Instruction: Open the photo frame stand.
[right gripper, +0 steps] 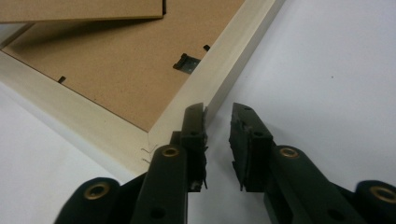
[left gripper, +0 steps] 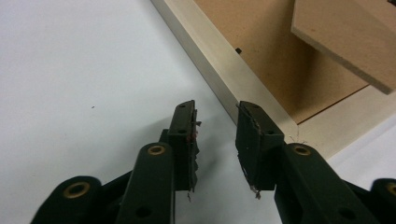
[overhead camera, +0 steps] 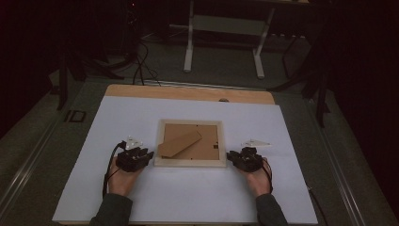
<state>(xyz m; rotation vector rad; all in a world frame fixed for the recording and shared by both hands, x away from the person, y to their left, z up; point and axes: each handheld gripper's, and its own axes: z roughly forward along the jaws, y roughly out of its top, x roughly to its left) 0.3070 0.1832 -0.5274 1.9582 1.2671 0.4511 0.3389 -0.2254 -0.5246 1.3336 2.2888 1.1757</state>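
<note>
A pale wooden picture frame (overhead camera: 189,163) lies face down in the middle of the white sheet, its brown backing board (overhead camera: 207,141) up and a cardboard stand flap (overhead camera: 179,144) lying slantwise across it. My left gripper (overhead camera: 149,156) rests just outside the frame's near left corner and is open, with nothing between its fingers. In the left gripper view, the left gripper (left gripper: 215,112) points at the frame's rail (left gripper: 224,70). My right gripper (overhead camera: 230,156) is at the near right corner, open and empty. In the right gripper view, the right gripper (right gripper: 218,112) has its left finger beside the frame's corner (right gripper: 224,65).
A white sheet (overhead camera: 188,197) covers the wooden table (overhead camera: 188,92), whose bare far edge shows beyond it. A small metal hanger clip (right gripper: 186,63) sits on the backing near the right rail. White legs of another table (overhead camera: 188,47) stand on the dark floor behind.
</note>
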